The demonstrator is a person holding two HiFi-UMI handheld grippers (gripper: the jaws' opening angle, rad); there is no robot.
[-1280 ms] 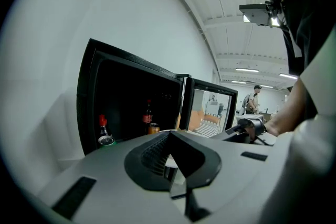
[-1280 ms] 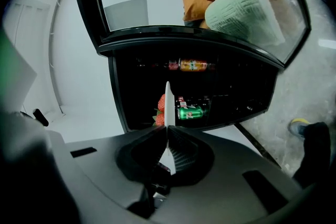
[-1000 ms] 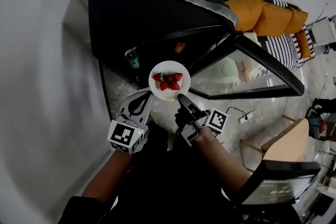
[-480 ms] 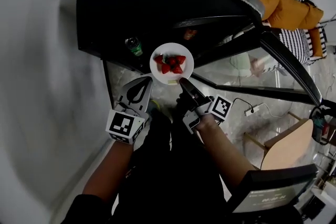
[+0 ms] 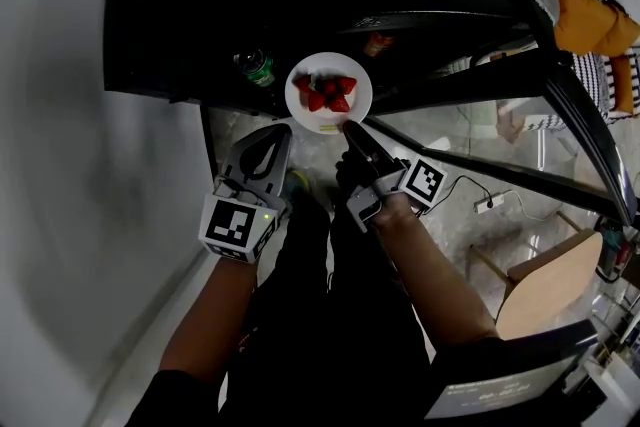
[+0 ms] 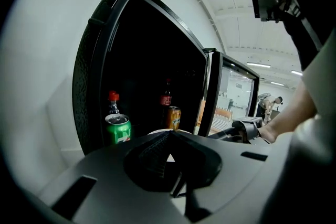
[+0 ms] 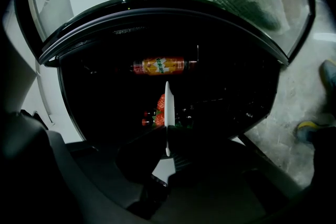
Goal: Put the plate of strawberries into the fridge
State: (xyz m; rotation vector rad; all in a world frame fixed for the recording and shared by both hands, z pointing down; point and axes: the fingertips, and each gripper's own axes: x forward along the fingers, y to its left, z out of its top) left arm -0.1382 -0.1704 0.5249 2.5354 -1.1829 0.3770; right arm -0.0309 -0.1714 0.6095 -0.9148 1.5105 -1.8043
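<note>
Pinching plate (image 5: 346, 118) rim w/ right tongs (image 5: 347, 127), strawberries (image 5: 327, 93) beyond, left tongs (image 5: 281, 129) beside

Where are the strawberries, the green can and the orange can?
Red strawberries (image 5: 326, 93): head view, middle berry.
Green metal can (image 6: 119, 134): left gripper view, its side wall.
Orange metal can (image 6: 174, 118): left gripper view, its side wall.

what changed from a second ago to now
The plate of strawberries, gripped at its rim by the right gripper, has moved nearer the open fridge, right of the green can. The left gripper came along beside it. Unchanged: right fingers clamped on the plate, left gripper shut and empty.
</note>
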